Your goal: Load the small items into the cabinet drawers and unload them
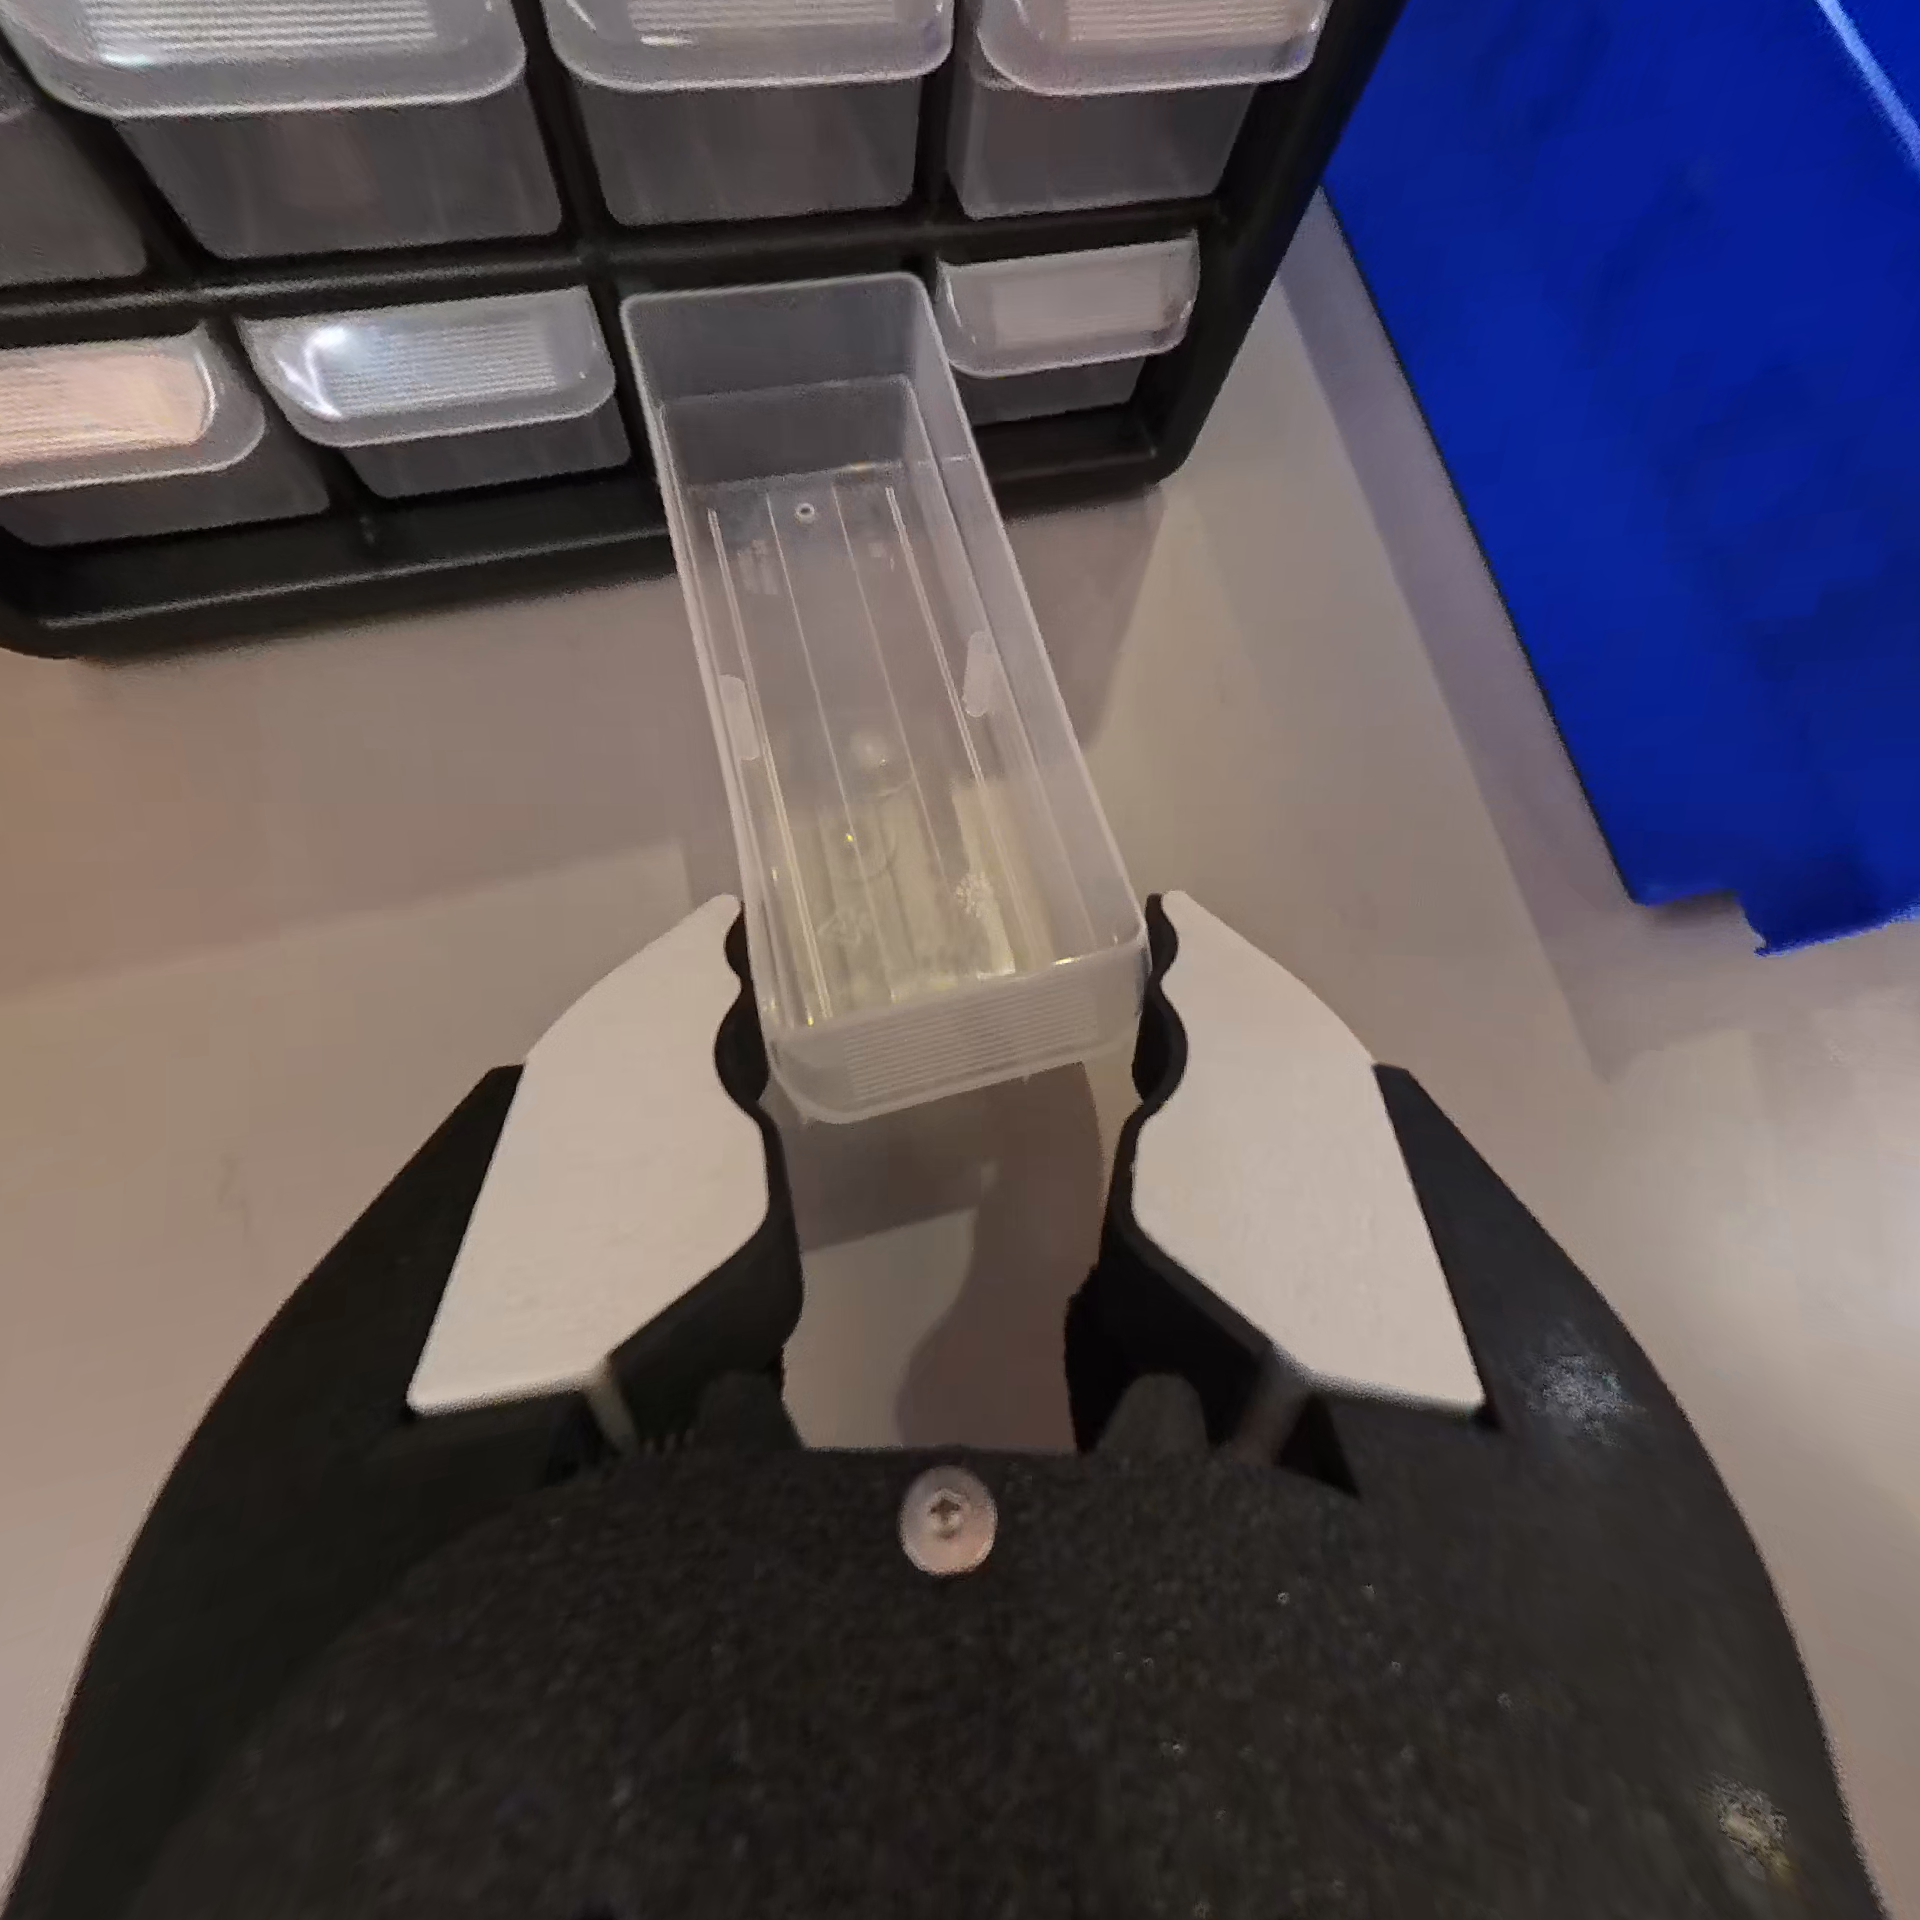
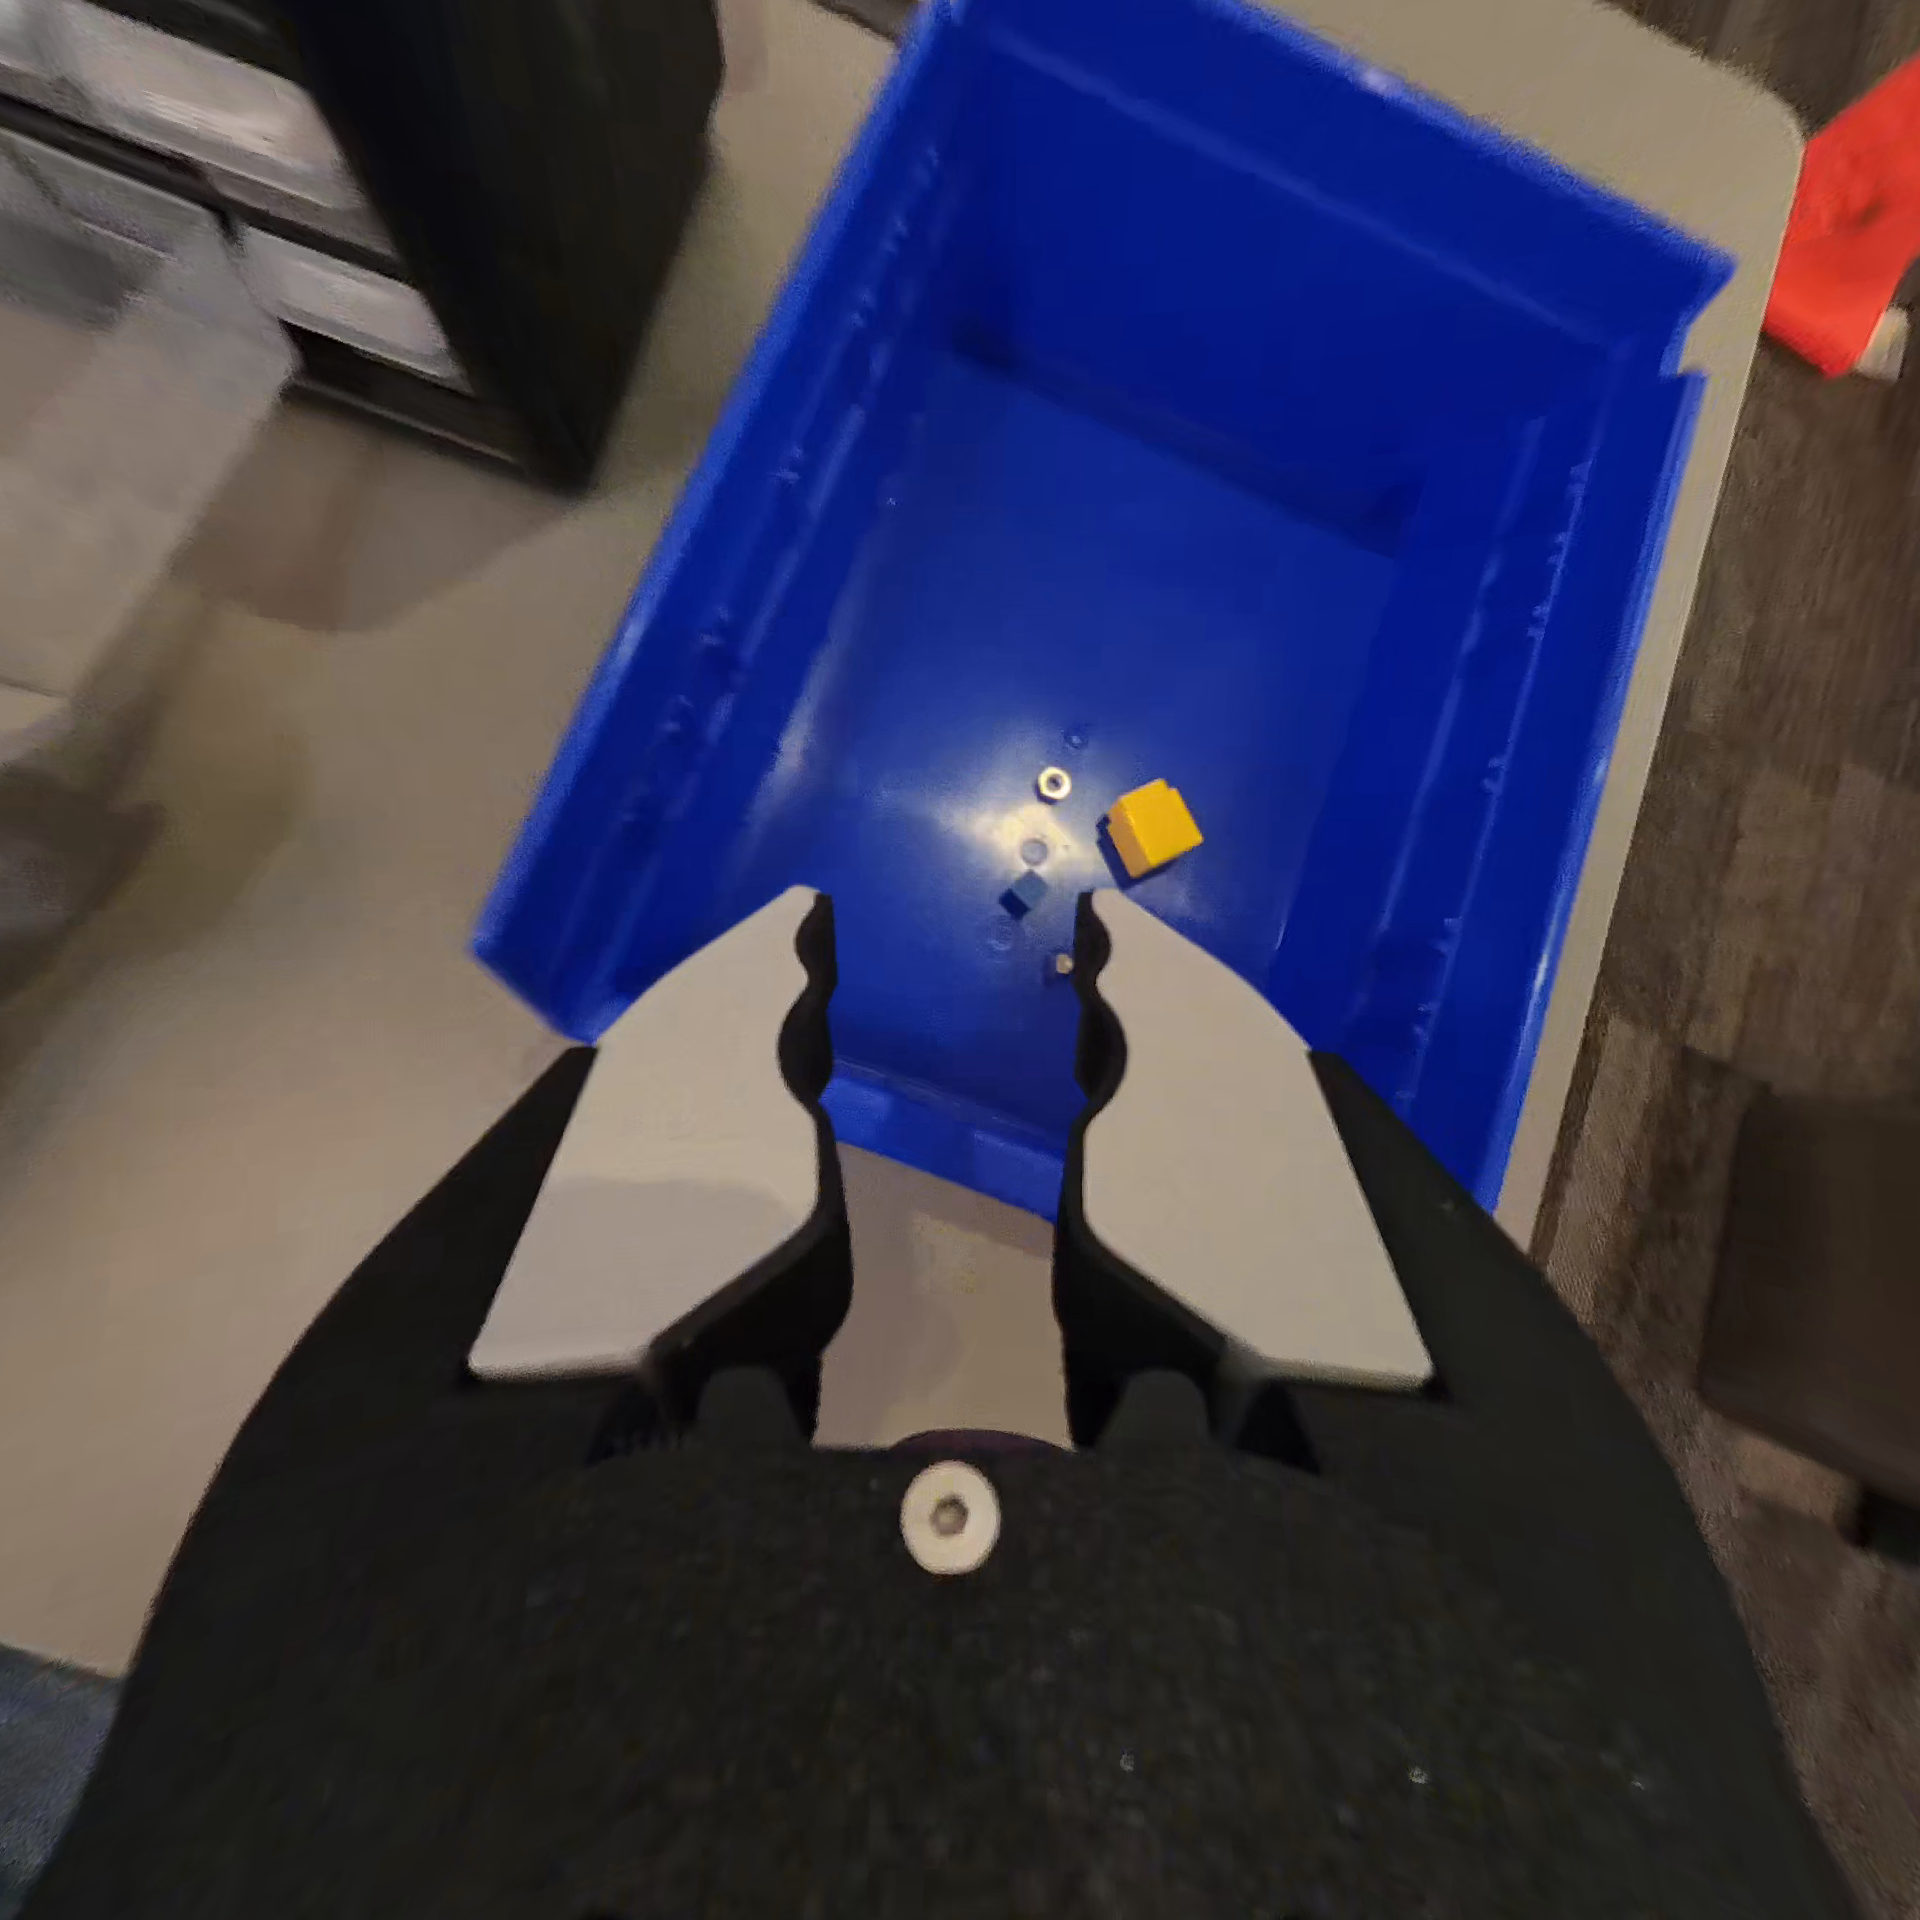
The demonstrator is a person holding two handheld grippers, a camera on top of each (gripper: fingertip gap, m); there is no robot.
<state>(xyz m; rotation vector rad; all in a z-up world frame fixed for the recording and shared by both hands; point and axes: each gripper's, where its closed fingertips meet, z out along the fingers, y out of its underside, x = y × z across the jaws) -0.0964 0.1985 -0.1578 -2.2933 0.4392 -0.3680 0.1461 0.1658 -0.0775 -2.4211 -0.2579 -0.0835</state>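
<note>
We have the left tongs point(image 1: 945, 997) clamped on the front end of a clear plastic drawer point(image 1: 883, 727), one finger on each side wall. The drawer is drawn most of the way out of the black cabinet point(image 1: 582, 265); its back end sits at the mouth of a bottom-row slot, so we judge the cabinet is sharing the load. Holding it out like this keeps the top open for dropping things in.

The drawer is transparent, long and narrow, with ribs along its floor and a frosted front lip. It looks empty. The neighbouring drawers are pushed in.

Our right tongs point(image 2: 951, 914) hang apart, holding nothing, over the near edge of a blue bin point(image 2: 727, 582) standing on the grey table point(image 2: 312, 1091) to the right of the cabinet. On the bin floor lie the small items: a yellow block point(image 2: 1153, 826), a small blue block point(image 2: 1023, 894), a metal nut point(image 2: 1055, 781) and a tiny pale piece point(image 2: 1063, 964) just beside the right finger. We judge this is a reach for a pick, loading not yet begun for this drawer.
</note>
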